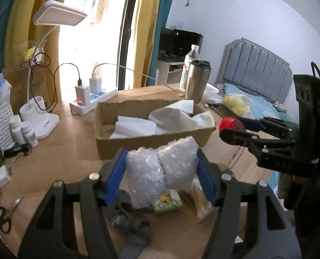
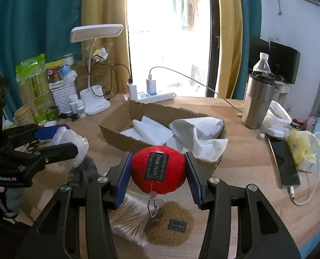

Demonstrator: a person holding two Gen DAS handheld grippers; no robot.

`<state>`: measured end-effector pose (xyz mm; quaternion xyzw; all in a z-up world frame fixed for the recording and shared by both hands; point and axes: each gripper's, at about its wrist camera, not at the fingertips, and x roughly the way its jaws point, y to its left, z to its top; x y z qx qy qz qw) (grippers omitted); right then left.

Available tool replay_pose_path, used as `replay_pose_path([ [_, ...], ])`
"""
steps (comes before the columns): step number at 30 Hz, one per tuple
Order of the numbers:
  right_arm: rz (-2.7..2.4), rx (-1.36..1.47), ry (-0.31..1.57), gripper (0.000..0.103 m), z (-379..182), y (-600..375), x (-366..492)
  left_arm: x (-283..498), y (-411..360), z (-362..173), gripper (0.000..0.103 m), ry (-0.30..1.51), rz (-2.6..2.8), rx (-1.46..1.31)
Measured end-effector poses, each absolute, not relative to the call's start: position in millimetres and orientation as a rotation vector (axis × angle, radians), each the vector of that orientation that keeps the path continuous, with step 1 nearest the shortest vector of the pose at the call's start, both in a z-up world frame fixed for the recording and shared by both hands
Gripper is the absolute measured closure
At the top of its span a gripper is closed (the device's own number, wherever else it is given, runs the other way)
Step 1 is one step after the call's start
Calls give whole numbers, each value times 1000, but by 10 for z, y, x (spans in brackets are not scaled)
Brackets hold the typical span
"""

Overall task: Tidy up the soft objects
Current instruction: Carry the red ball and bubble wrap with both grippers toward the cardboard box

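- Left wrist view: left gripper (image 1: 161, 171) clamped by its blue pads on a crumpled wad of clear bubble wrap (image 1: 162, 168), held clear of the light wooden desk (image 1: 69, 151).
- Straight ahead of those jaws, just beyond the wad: an open, shallow brown cardboard box (image 1: 151, 142), long axis running across the view, parallel to the desk's far edge, already holding white foam sheets (image 1: 136, 127) and a grey-white folded cloth (image 1: 172, 118).
- Nothing seen between wad and the box's near wall; judged a short forward carry over that wall.
- To the right, right gripper (image 1: 235, 127) level with the box's right end, a red plush ball (image 1: 229, 123) pinched in it.
- Under the left jaws, on the desk near its front edge: grey knit fabric (image 1: 134, 233), a small green pictured card (image 1: 167, 200), a bundle of cotton swabs (image 1: 201, 202).
- Off to the left: black-handled scissors (image 1: 5, 215), white desk lamp (image 1: 43, 116), white power strip (image 1: 93, 101); a steel tumbler (image 1: 195, 79) behind the box's far right corner.
- Right wrist view: right gripper (image 2: 158, 172) shut on the red plush ball (image 2: 158, 169), black label facing the camera, keychain dangling below.
- Cardboard box (image 2: 125, 138) ahead and slightly left, its near right corner closest to the ball; white foam sheets (image 2: 149, 129) inside.
- Left gripper (image 2: 58, 140) at the left with the bubble wrap (image 2: 73, 144), about as near the box as the right.
- Below the ball, on the desk: a flat tan plush disc (image 2: 170, 224) and the cotton swabs (image 2: 127, 218); a black phone (image 2: 284, 164) toward the right edge, out of the path.
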<state>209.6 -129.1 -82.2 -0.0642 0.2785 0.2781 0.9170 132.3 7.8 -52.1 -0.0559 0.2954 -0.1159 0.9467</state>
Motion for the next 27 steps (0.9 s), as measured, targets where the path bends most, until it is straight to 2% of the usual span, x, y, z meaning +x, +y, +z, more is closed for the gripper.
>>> replay_pose_path([
  [27, 563, -127, 527, 52, -702, -1298, 2815, 2121, 264, -379, 39, 555, -167, -82],
])
